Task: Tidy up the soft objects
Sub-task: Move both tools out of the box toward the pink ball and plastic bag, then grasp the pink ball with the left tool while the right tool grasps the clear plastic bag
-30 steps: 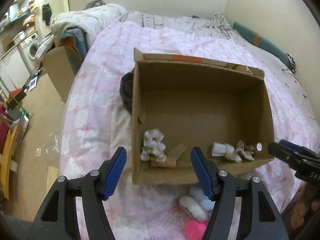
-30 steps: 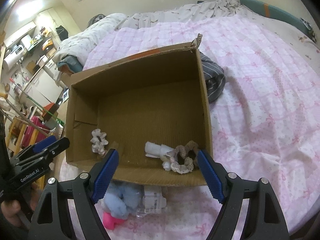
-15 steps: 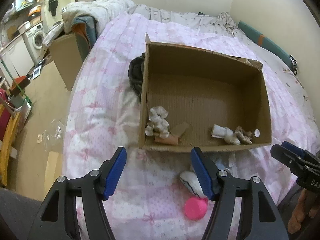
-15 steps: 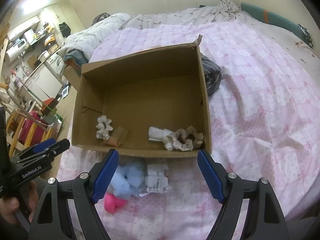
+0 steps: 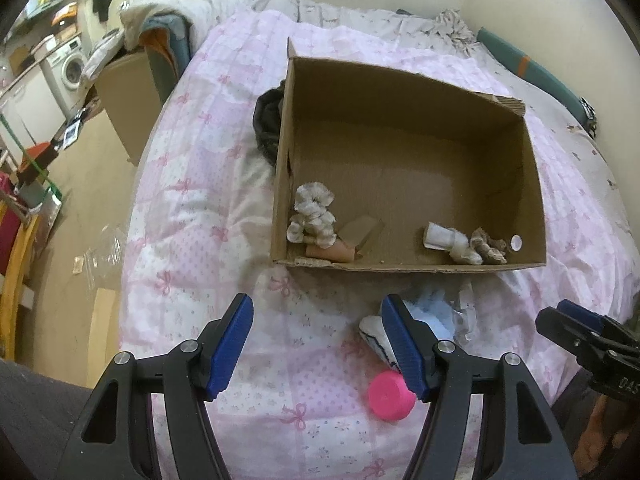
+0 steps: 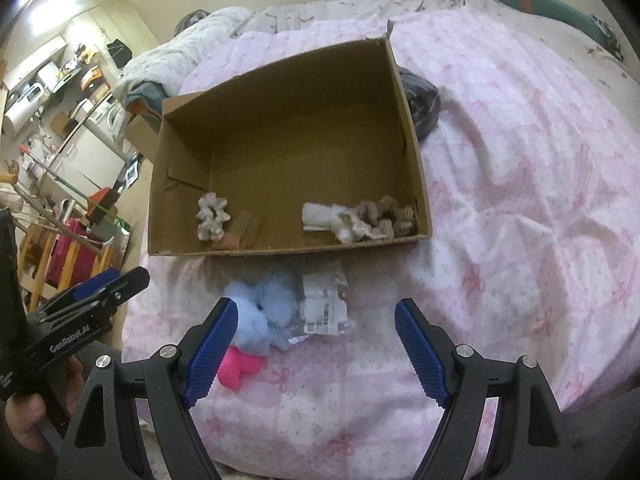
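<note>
Right wrist view, left to right: my left gripper (image 6: 132,280) at frame edge, spread, empty; blue plush (image 6: 262,312) on pink quilt (image 6: 520,208) just before cardboard box (image 6: 420,184); crinkled packet (image 6: 324,304) touching plush; my right gripper (image 6: 316,348) spread, empty, above both. Scrunchies (image 6: 212,216) already boxed. Step, I judge: reaching for plush. Next: lower, close on plush, lift over near wall.
</note>
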{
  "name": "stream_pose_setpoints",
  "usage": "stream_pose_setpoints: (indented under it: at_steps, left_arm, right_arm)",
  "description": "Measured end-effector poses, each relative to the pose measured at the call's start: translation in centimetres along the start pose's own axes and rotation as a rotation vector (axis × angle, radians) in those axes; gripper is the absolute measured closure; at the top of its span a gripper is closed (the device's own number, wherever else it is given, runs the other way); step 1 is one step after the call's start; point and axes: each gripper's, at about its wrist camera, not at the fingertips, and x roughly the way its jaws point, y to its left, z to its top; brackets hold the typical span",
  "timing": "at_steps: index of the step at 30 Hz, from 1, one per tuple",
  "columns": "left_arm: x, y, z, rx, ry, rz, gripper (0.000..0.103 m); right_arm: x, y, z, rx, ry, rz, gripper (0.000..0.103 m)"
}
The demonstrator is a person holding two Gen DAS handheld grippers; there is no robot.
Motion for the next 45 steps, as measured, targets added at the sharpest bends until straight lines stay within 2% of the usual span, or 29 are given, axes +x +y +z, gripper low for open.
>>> stream_pose_setpoints:
  at_steps: [4,6,8,12,14,17,19,22,25,26,27,33,35,38,40,45]
  left_arm:
    - [1.4,0.7,-0.2,-0.024,0.050,0.000,0.039]
    - [2.3,1.4,-0.3,-0.059,0.089,-0.005,0.039]
    - [2.9,2.0,-0.5,-0.094,0.123,-0.025,0.039]
    - [4.1,2.0,-1.2,-0.119,0.203,-0.089,0.039]
    - [4.7,1.1,-1.7,-0.099,0.249,-0.141,0.039]
    - [5.9,-1.4,-3.1,-0.015,0.338,-0.222,0.039]
    - [6.6,-3.0,-4.1,0.044,0.378,-0.234,0.039]
    - [7.4,-4.7,-5.2,0.103,0.397,-0.218,0.040]
    - [8.2,-5.6,-5.9,0.146,0.409,-0.204,0.054]
    - [8.4,-5.7,-5.9,0.146,0.417,-0.206,0.063]
    - [8.6,-5.7,-6.0,0.139,0.424,-0.208,0.062]
    - [7.1,-5.2,-5.5,0.133,0.410,-0.203,0.063]
    - [5.6,-4.2,-5.0,0.119,0.387,-0.194,0.063]
    - [3.2,-2.3,-3.8,0.086,0.310,-0.167,0.063]
    - [2.0,-0.7,-3.0,0.046,0.241,-0.100,0.063]
    - [1.6,1.6,-2.1,-0.088,0.200,-0.083,0.063]
  right_arm:
    - [0.3,-0.2,0.0,0.017,0.012,-0.009,0.017]
    - [0.7,-0.3,-0.1,0.017,0.024,-0.061,0.017]
    - [1.3,-0.6,-0.2,0.030,0.043,-0.097,0.017]
    - [1.9,-1.3,-0.1,0.053,0.066,-0.104,0.017]
    - [2.1,-1.3,-0.1,0.054,0.075,-0.103,0.017]
    - [2.5,-1.3,-0.1,0.056,0.090,-0.099,0.017]
    - [2.7,-1.3,-0.1,0.060,0.095,-0.097,0.017]
    - [2.8,-1.5,0.0,0.069,0.098,-0.096,0.017]
    - [2.9,-1.6,0.0,0.079,0.101,-0.098,0.017]
    - [2.9,-1.7,0.0,0.082,0.102,-0.100,0.017]
    - [2.9,-1.8,0.0,0.085,0.103,-0.101,0.017]
    - [3.4,-2.4,0.0,0.116,0.120,-0.097,0.017]
    - [3.7,-2.7,0.1,0.129,0.129,-0.082,0.017]
    - [3.9,-3.0,0.2,0.145,0.133,-0.059,0.018]
    - [4.0,-3.3,0.2,0.160,0.139,-0.056,0.018]
    - [5.8,-2.9,0.3,0.138,0.196,-0.061,0.019]
